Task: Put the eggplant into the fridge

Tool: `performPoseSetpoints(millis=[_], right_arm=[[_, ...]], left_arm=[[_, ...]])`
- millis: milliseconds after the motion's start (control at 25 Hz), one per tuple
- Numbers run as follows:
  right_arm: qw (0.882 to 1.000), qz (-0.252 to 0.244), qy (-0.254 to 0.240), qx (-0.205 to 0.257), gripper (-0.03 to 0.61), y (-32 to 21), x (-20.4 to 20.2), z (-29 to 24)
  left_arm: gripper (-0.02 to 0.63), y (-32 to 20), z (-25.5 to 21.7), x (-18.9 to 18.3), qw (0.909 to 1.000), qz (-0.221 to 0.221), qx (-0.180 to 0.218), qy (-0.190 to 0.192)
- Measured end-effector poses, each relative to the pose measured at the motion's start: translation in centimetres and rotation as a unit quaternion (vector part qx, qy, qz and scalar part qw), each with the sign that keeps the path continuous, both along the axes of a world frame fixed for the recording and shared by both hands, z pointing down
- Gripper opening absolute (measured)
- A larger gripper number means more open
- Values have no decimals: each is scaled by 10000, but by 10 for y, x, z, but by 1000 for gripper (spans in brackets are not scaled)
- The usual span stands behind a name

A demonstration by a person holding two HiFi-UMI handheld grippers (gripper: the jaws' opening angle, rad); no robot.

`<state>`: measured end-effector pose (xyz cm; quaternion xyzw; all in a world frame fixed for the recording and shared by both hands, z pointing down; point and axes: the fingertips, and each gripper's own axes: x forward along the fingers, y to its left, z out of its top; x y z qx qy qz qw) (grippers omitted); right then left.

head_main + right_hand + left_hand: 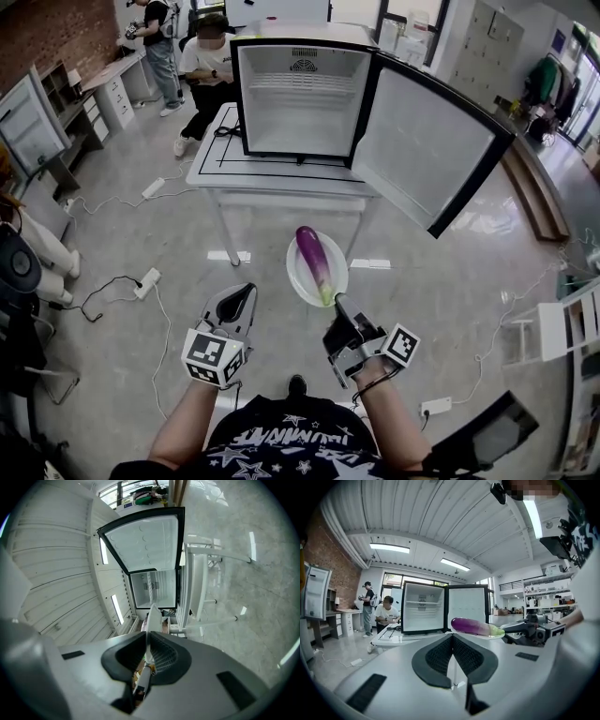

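Observation:
A purple eggplant (314,262) with a green stem end lies on a white plate (295,279) held in the air in front of me. My right gripper (339,307) is shut on the plate's near rim; in the right gripper view the plate (151,619) stands edge-on between the jaws of my right gripper (146,641). My left gripper (242,296) hangs to the plate's left, shut and holding nothing. From the left gripper view the eggplant (476,626) shows just past my left gripper (452,637). The small fridge (300,98) stands on a white table (281,175), its door (427,141) swung wide to the right.
Two people (202,56) are by desks at the back left. Cables and power strips (146,281) lie on the floor at left. A white chair (553,328) stands at right. The fridge's inside (423,607) has a wire shelf.

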<state>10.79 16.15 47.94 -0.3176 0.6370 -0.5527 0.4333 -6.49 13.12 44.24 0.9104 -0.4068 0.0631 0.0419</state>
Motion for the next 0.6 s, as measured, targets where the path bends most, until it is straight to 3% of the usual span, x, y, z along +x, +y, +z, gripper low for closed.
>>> performPoseSetpoints(millis=[280, 600], right_arm=[[10000, -40, -51, 3, 23, -32, 31, 1], [9997, -67, -217, 29, 23, -44, 40, 5]], left_arm=[[9, -24, 6, 26, 9999, -124, -53, -11], [9, -36, 9, 33, 9997, -185, -128, -120]])
